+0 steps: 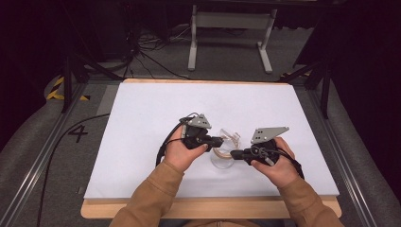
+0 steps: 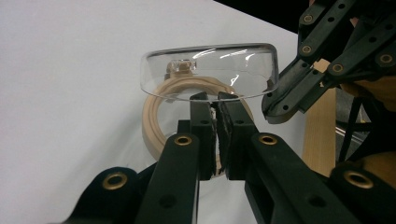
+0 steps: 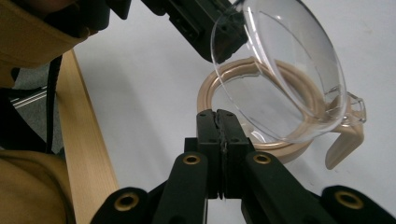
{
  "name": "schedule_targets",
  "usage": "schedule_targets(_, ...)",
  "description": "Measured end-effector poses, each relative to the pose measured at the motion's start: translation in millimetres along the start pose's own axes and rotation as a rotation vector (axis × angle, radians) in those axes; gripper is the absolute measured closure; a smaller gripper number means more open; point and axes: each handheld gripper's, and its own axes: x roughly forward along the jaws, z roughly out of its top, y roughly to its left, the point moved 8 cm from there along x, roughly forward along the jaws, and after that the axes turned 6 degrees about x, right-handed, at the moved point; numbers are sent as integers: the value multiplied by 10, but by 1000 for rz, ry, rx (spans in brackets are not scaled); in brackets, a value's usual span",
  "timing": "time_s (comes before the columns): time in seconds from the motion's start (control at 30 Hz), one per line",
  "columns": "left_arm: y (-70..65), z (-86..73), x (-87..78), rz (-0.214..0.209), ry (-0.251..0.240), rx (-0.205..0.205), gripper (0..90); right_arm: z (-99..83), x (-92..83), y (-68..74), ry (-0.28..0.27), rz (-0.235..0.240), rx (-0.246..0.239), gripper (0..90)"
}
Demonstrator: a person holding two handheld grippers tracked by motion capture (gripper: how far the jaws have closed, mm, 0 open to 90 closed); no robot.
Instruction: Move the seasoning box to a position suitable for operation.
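The left gripper (image 2: 215, 100) pinched a glossy clear plastic lid (image 2: 210, 70). The right gripper (image 3: 223, 116), jaws together, nipped the smooth beige ring (image 3: 275, 147); its contact was hidden.

We see the white table top (image 1: 156, 137) bare across its far half and down both sides, so a hand could pass there freely. The crowding sits near the front centre, where our left gripper (image 1: 218, 140) and right gripper (image 1: 235, 153) meet from either side. Between them stand a clear plastic lid (image 2: 210, 70), tilted up on edge, and a beige ring (image 3: 261, 109) lying flat just beneath it. In the left gripper view the right gripper's black jaws close off the lid's right edge, leaving little room there.
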Motion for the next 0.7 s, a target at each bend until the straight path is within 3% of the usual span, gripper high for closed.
schedule_targets(0.7, 72, -33, -107, 16, -4, -29, 836, 87, -149, -148, -92, -58, 29, 900)
